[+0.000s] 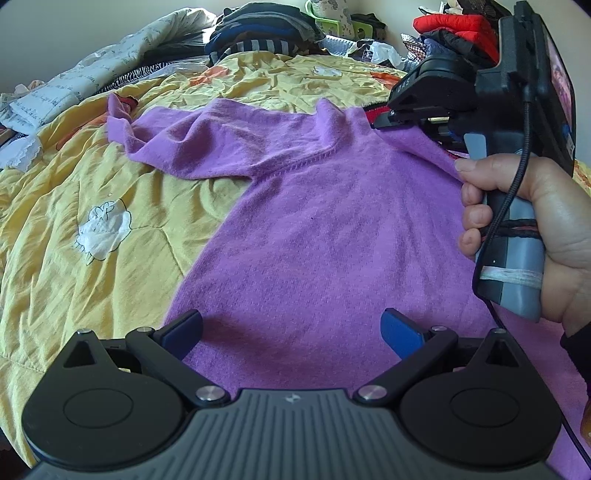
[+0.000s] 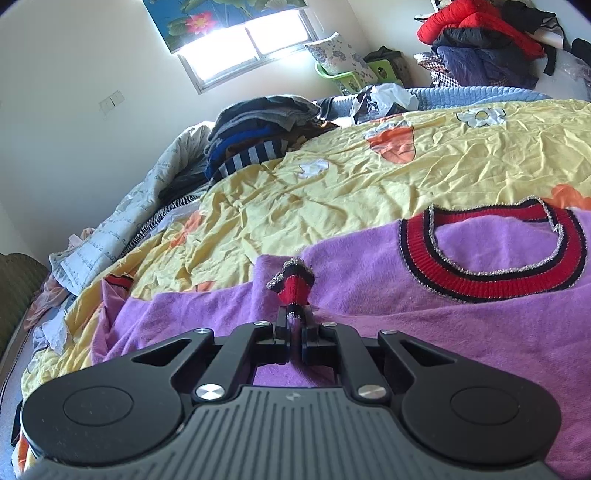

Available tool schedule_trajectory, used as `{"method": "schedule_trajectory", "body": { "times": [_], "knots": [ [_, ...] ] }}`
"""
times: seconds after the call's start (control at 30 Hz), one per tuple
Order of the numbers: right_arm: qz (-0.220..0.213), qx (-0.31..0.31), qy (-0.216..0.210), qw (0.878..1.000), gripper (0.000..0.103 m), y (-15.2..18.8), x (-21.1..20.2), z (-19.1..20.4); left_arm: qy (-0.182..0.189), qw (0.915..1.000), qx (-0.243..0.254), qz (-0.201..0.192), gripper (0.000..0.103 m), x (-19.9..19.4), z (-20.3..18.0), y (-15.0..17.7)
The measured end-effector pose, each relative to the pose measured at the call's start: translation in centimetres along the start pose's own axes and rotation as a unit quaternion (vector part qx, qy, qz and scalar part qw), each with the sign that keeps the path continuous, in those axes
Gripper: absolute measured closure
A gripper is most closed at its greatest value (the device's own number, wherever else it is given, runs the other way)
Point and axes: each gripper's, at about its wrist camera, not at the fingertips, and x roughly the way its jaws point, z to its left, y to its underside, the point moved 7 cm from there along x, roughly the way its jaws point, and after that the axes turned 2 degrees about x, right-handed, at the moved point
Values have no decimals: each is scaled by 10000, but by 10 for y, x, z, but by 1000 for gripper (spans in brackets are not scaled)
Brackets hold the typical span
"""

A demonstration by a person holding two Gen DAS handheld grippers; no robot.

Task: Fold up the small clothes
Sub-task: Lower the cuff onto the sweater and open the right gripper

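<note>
While the purple sweater (image 1: 332, 229) lies spread on the bed's yellow quilt (image 1: 74, 177), the right tongs (image 2: 294, 325) are clamped on a sleeve's red-striped cuff (image 2: 293, 282), carried in over the body. The left tongs (image 1: 291, 328) hover apart above the lower body, gripping nothing. The garment's long axis runs from the left tongs away to the collar (image 2: 491, 254); the right is nearer it.

Pale walls (image 2: 74, 74), daylight glaring through window (image 2: 243, 44), lotus blind (image 2: 207, 14) hanging above, yellow quilt (image 2: 369, 177) covering bed, clothes pile (image 2: 258, 125) sitting behind.
</note>
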Motion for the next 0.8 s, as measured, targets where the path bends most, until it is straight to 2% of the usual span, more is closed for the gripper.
{"method": "schedule_trajectory", "body": {
  "times": [0.23, 0.4, 0.5, 0.63, 0.7, 0.8],
  "knots": [
    [214, 71, -75, 9997, 86, 10, 10, -1, -28, 10000, 5, 23, 0, 0, 0, -1],
    [422, 129, -215, 9988, 64, 18, 16, 2, -63, 10000, -14, 3, 0, -2, 2, -2],
    [445, 109, -256, 9986, 63, 20, 14, 5, -83, 10000, -39, -15, 0, -3, 5, -4],
    [432, 251, -548, 9972, 62, 20, 6, 8, -119, 9998, -121, -49, 0, -4, 12, -7],
    [595, 348, -661, 9954, 54, 23, 10, 7, -131, 9998, -167, -30, 0, -3, 14, -7],
    [743, 382, -684, 9942, 53, 29, 14, 6, -113, 9997, -206, -3, 0, -3, 16, -8]
  ]
}}
